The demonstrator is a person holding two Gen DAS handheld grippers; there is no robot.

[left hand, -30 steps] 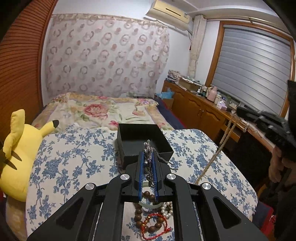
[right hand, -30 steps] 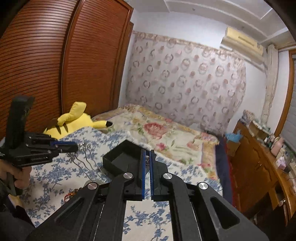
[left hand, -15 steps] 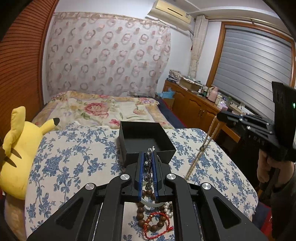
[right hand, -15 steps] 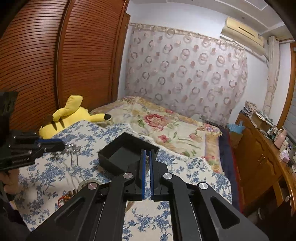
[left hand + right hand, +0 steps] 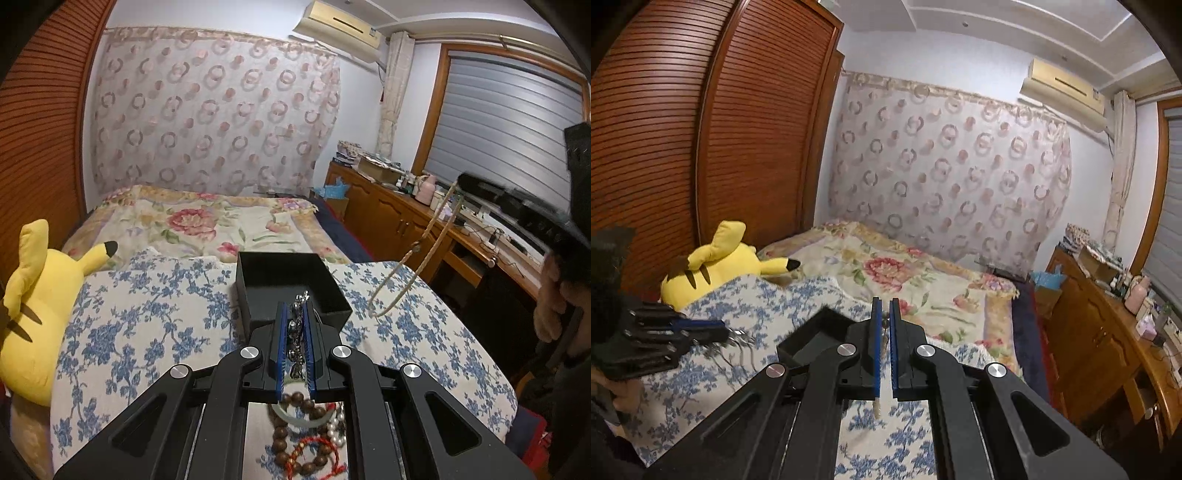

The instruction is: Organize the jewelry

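Here, the left gripper (image 5: 295, 325) pinches a silver chain (image 5: 296, 334) before a black box (image 5: 288, 280); at two o'clock, the right gripper (image 5: 885, 332) pinches a dangling beige cord necklace (image 5: 413, 266).

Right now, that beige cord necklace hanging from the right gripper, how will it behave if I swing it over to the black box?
The cord necklace hangs in a long loop from the right gripper, so it is probably floppy and will swing. It looks thin and light. Its low end may drag on the black box rim unless lifted.
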